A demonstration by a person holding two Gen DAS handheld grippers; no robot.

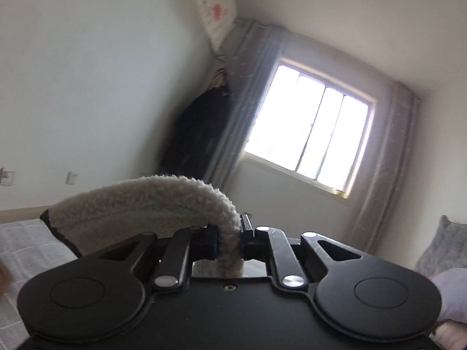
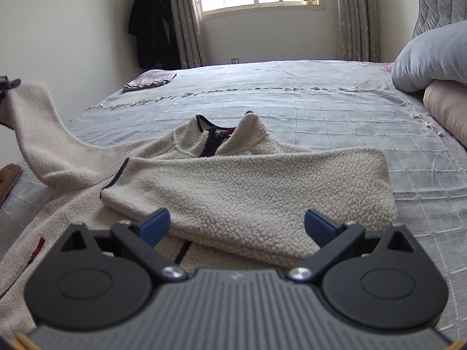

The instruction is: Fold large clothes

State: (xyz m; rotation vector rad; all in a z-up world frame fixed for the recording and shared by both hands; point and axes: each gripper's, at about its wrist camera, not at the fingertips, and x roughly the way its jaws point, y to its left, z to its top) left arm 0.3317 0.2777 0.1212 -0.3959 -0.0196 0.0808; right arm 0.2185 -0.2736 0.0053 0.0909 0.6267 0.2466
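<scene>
A cream fleece jacket [image 2: 233,186] with dark trim lies on the bed, collar [image 2: 221,134] towards the window. One sleeve [image 2: 277,180] is folded across its chest. My right gripper [image 2: 236,224] hovers open just above that folded sleeve, with its blue pads [image 2: 154,224] apart and touching nothing. The other sleeve [image 2: 35,122] rises off the bed to the left edge of the right wrist view. In the left wrist view my left gripper [image 1: 229,242] is shut on that sleeve's cuff [image 1: 140,201], held up in the air and pointing level at the window wall.
The bed's grey checked cover [image 2: 350,116] stretches around the jacket. Pillows and a folded quilt [image 2: 432,55] pile up at the right. A small folded cloth [image 2: 149,81] lies at the far left corner. A dark coat [image 2: 154,29] hangs beside the curtain.
</scene>
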